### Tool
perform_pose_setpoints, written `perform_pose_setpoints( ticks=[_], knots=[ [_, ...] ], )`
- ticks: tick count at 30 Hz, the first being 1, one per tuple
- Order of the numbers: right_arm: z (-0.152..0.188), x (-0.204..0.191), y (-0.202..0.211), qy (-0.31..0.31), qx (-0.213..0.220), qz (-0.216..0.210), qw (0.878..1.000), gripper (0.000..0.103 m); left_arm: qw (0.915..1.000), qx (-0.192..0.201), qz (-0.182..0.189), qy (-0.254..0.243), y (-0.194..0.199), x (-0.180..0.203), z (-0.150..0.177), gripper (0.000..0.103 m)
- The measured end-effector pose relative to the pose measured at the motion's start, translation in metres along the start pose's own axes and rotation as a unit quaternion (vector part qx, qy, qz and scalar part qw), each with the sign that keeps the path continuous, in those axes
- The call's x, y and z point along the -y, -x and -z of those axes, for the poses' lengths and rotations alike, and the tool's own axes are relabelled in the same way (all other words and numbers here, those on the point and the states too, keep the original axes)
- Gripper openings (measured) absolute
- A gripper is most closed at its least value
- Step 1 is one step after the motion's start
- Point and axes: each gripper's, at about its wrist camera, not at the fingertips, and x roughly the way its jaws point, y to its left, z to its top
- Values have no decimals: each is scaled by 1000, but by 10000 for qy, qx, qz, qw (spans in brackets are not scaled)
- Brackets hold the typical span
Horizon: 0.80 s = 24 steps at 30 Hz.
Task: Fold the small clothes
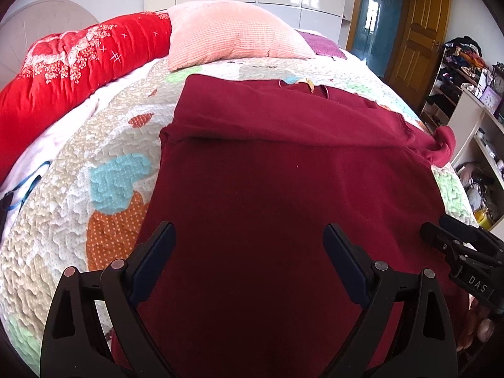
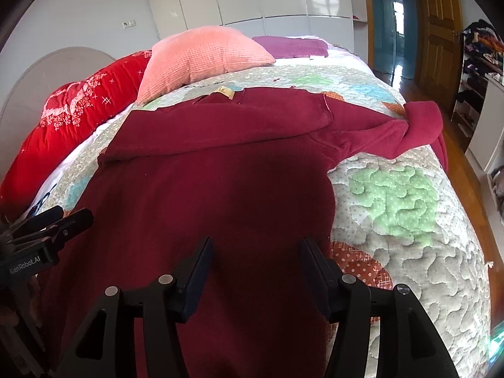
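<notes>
Lying flat on the quilt (image 1: 78, 214), the maroon garment (image 1: 283, 195) fills the middle of both views, its long axis running away from the cameras toward the pillow (image 1: 233, 31), with a small tan label (image 2: 226, 92) at its far edge.

Only the left wrist view shows the blue cord (image 1: 28, 186) on the white sheet at far left and the full length of the red duvet (image 1: 72, 63) — plus the cluttered shelves (image 1: 463, 100) at far right. The right wrist view alone shows the broad green quilt patch (image 2: 397, 201) beside the garment's right edge, and the sleeve (image 2: 419, 126) bunched and draped off the bed's right side.

A folded band of the garment lies across its far part, side to side.

The left gripper (image 1: 249, 258) hovers over the near part of the cloth, jaws spread wide with nothing between them. The right gripper (image 2: 255, 267) sits just inside the garment's right edge, jaws likewise parted and empty — its right finger (image 2: 315, 271) over the border between cloth and quilt. Each gripper appears at the edge of the other's view.
</notes>
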Motion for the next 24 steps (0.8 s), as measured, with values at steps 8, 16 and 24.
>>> perform_pose_setpoints(
  ticks=[8, 16, 24],
  knots=[
    [-10, 12, 4, -209, 38, -82, 9997, 56, 9996, -3, 268, 70, -10, -3, -1, 94],
    [-86, 81, -15, -554, 264, 917, 9939, 59, 9988, -287, 386, -9, -35, 1, -1, 95],
    [-147, 165, -76, -616, -280, 1892, 9796, 59, 9987, -304, 331, -225, -44, 8, 0, 96]
  ],
)
